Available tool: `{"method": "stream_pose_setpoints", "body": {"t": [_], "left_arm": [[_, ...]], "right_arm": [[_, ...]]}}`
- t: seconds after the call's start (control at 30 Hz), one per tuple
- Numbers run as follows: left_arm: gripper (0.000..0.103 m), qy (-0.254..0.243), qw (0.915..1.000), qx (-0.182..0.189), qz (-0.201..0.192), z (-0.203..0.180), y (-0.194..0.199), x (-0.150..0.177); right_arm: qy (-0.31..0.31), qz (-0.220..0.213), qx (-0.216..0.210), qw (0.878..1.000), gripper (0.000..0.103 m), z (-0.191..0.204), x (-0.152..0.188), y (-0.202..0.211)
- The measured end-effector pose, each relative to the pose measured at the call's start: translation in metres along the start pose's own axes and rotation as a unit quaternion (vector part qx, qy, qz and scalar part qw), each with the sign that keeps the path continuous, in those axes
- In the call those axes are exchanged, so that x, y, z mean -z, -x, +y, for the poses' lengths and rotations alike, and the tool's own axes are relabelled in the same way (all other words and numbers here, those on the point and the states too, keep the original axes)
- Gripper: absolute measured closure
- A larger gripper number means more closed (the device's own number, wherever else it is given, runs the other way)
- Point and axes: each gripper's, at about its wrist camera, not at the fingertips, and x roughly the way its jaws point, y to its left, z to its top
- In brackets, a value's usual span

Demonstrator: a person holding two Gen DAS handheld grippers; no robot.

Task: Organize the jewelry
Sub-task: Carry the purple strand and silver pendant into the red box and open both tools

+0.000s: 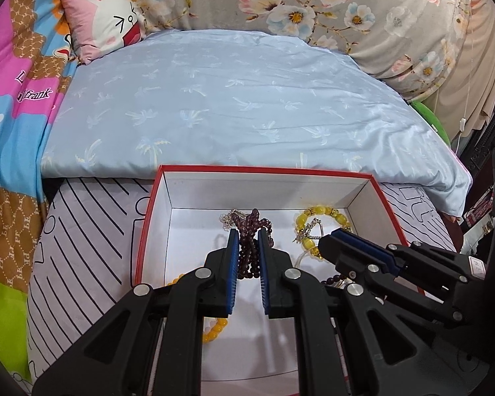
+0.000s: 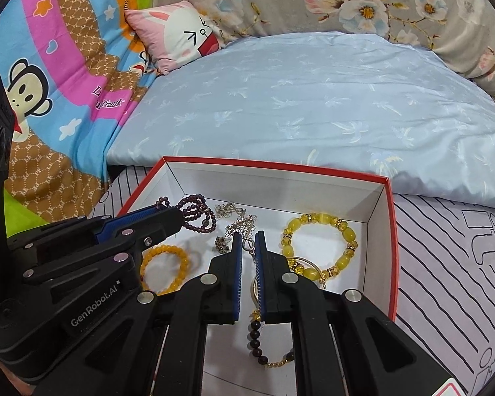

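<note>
Two claws work over the red-rimmed box (image 2: 391, 231): our left gripper (image 1: 248, 231) pinches the purple bead strand (image 1: 249, 254), our right gripper (image 2: 248, 236) a silver chain (image 2: 244, 224); strands may tangle at frame centre.

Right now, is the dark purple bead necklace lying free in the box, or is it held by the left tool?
Held. The left tool is shut on the purple bead necklace, above the red box.

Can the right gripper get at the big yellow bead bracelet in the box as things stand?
Probably not yet: the right gripper is shut on a silver chain. The yellow bracelet lies uncovered just to its right in the open box.
</note>
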Motion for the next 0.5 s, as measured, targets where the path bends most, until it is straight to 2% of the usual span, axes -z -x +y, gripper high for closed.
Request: {"method": "stream_pose_setpoints", "body": {"t": [0.23, 0.3, 0.33, 0.4, 0.43, 0.5], "left_arm": [[0.091, -0.003, 1.0, -0.002, 0.005, 0.002, -0.013, 0.0], [0.09, -0.004, 1.0, -0.005, -0.005, 0.002, -0.01, 0.002], [0.081, -0.006, 0.9999, -0.011, -0.009, 0.002, -0.009, 0.002], [0.069, -0.008, 0.9996, -0.022, -0.016, 0.003, -0.005, 0.003], [0.065, -0.003, 0.9996, -0.024, -0.017, 0.005, -0.003, 0.003], [0.065, 0.004, 0.9996, -0.02, -0.017, 0.009, 0.001, 0.005]], "right_arm": [[-0.002, 0.009, 0.001, 1.0, 0.095, -0.002, 0.0, -0.011], [-0.002, 0.005, 0.005, 1.0, 0.092, -0.001, 0.0, -0.011], [-0.004, 0.005, 0.006, 1.0, 0.09, -0.001, 0.0, -0.011], [-0.012, 0.003, 0.01, 1.0, 0.086, -0.005, 0.001, -0.007], [-0.017, 0.002, 0.008, 1.0, 0.081, -0.006, 0.001, -0.004], [-0.02, -0.002, 0.009, 1.0, 0.08, -0.007, 0.003, 0.003]]}}
